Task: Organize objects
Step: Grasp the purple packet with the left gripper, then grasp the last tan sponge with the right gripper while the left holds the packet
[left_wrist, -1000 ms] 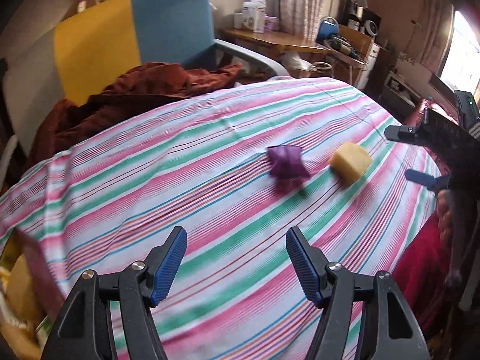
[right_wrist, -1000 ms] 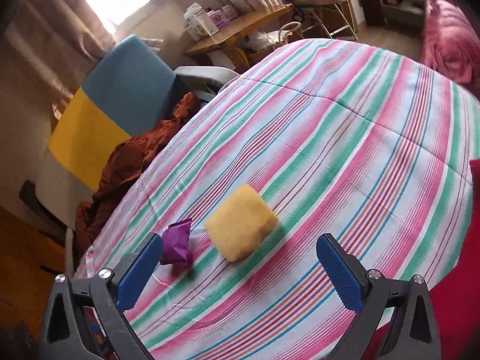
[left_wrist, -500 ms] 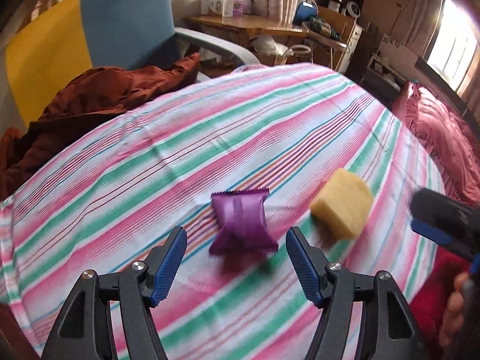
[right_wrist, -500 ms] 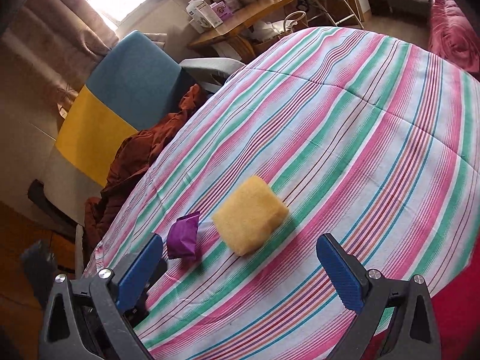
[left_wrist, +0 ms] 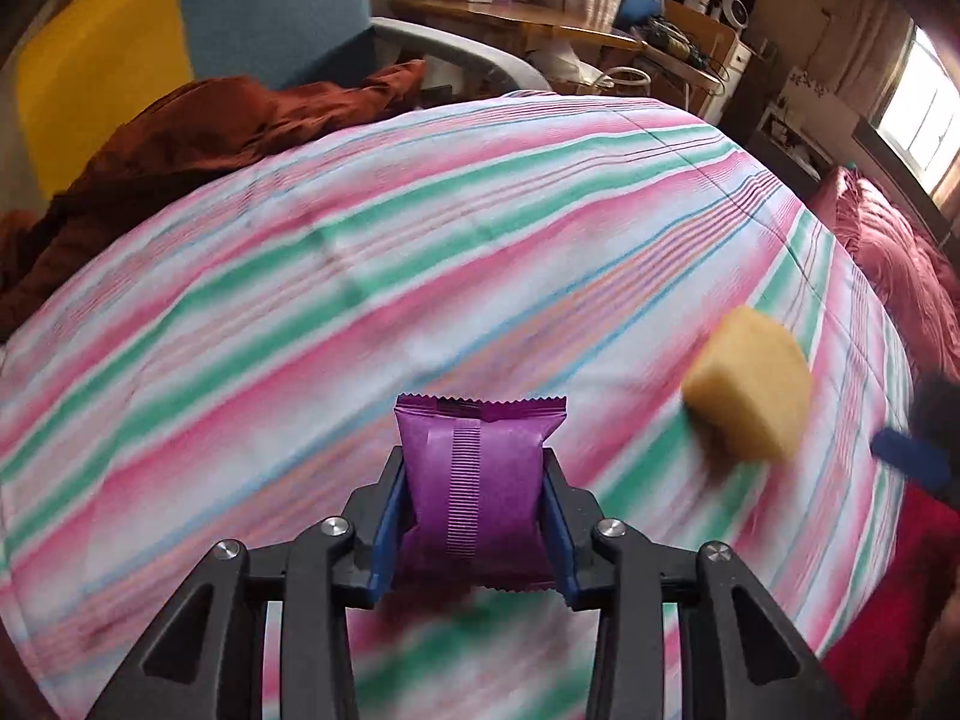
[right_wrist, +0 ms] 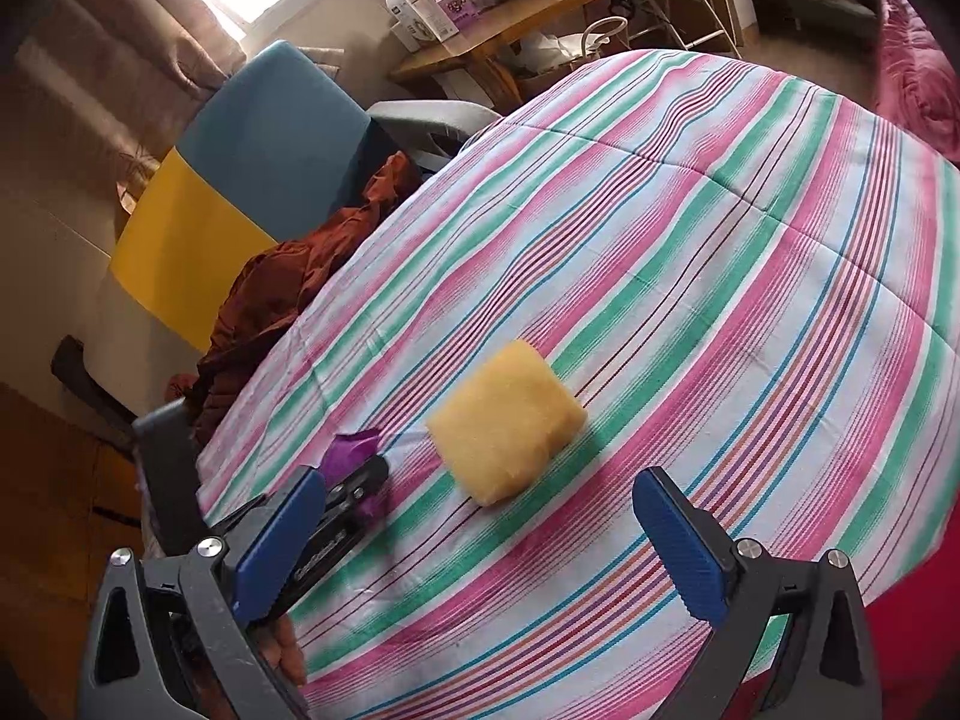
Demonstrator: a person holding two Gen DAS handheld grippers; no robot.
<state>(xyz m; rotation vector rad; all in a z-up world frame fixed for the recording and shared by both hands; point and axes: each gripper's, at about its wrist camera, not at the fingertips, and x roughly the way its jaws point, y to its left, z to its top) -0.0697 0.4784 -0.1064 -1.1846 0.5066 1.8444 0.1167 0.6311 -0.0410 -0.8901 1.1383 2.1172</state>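
a: left side first. left tongs (left_wrist: 477, 516) are closing, with the purple packet (left_wrist: 474, 480) between the blue pads (left_wrist: 384, 531). the packet's sides look already met by both pads, so i read it as clenched on the packet, low over the striped bedspread (left_wrist: 360, 252).

b: packet's long axis?

a: runs near to far, along the line of the tongs, crimped end pointing away. the pads take it across its short width.

b: and moving right?

a: yellow sponge (right_wrist: 507, 423) lies flat on the bedspread, to the right of the packet, near it but apart. in the right wrist view it sits just beyond the right tongs (right_wrist: 480, 546) and a little left of their centre line. those tongs are released, pads wide, nothing in them.

b: nearer hand for the sponge?

a: the right one, i'd judge. the left is taken up. the sponge lies skewed to the tongs, so a small turn might help.
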